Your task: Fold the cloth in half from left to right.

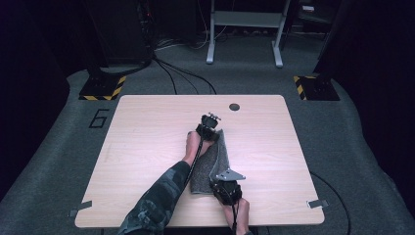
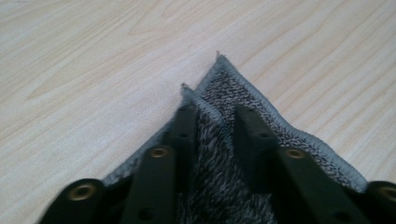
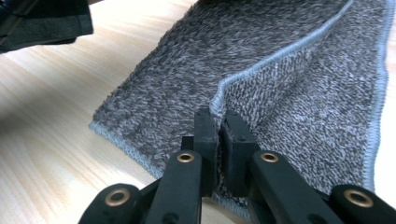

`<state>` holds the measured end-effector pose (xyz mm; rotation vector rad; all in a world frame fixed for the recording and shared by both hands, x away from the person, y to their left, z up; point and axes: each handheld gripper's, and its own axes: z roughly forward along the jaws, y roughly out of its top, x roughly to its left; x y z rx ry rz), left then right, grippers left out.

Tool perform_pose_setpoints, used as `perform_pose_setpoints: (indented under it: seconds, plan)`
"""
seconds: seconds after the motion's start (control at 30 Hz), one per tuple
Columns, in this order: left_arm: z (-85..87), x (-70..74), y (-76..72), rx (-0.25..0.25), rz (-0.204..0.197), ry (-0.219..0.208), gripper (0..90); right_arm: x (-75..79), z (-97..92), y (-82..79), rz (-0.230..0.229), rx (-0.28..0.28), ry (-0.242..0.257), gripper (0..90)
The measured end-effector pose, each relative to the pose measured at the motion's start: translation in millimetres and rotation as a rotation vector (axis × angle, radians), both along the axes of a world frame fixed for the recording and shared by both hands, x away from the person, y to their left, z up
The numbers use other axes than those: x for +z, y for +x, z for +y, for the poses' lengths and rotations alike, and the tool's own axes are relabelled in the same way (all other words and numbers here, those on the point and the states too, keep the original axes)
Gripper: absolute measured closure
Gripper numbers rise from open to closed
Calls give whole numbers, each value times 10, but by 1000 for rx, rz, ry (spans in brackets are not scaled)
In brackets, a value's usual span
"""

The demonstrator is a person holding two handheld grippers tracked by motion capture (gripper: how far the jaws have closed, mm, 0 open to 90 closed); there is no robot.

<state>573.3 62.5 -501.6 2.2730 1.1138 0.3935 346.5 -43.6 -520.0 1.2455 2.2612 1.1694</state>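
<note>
A grey towel (image 1: 211, 161) lies folded in a long strip down the middle of the wooden table (image 1: 142, 147). My left gripper (image 1: 210, 128) is at its far end. In the left gripper view the two stacked far corners of the towel (image 2: 233, 88) point away, and the left gripper (image 2: 217, 123) has its jaws a finger's width apart on either side of the upper layer's edge. My right gripper (image 1: 220, 180) is at the near end. There the right gripper (image 3: 222, 123) is shut on the raised hem of the towel (image 3: 187, 60), lifting it into a small ridge.
A camouflage sleeve (image 1: 156, 200) runs in from the bottom along the towel's left side. A round dark hole (image 1: 234, 106) sits near the table's far edge. Bare wood lies to both sides of the towel. Cables and a metal stand (image 1: 244, 29) are on the floor behind.
</note>
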Motion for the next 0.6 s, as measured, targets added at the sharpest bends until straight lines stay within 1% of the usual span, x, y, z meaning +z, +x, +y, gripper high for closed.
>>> perform_pose_setpoints:
  seconds: [0.07, 0.17, 0.2, 0.3, 0.33, 0.37, 0.4, 0.47, 0.5, 0.53, 0.6]
  plan:
    - [14, -1, -6, -9, -3, 3, 819, 6, 34, -9, 5, -4, 11, 860]
    - [36, 11, -14, -26, -7, 8, 860, 16, 55, -10, -2, 1, 8, 862]
    - [36, 11, -14, -26, -7, 8, 864, 16, 55, -10, -2, 1, 8, 862]
    - [83, 47, -35, -28, -22, -33, 866, 44, 73, -19, -10, 4, 12, 863]
    - [97, 71, -42, -28, -24, -36, 865, 52, 79, -24, -9, 2, 17, 862]
    - [111, 92, -47, -25, -28, -48, 864, 59, 70, -19, -20, 13, 5, 863]
    - [125, 117, -53, -24, -35, -57, 862, 69, 78, -27, -19, 7, 12, 862]
    - [156, 167, -62, -25, -43, -69, 852, 85, 76, -24, -26, 15, 9, 863]
    - [168, 188, -64, -30, -46, -67, 849, 90, 74, -17, -29, 20, 4, 862]
    - [178, 203, -69, -24, -51, -69, 847, 91, 80, -21, -22, 13, 8, 862]
    - [202, 223, -67, -24, -56, -82, 848, 90, 82, -13, -29, 14, 8, 862]
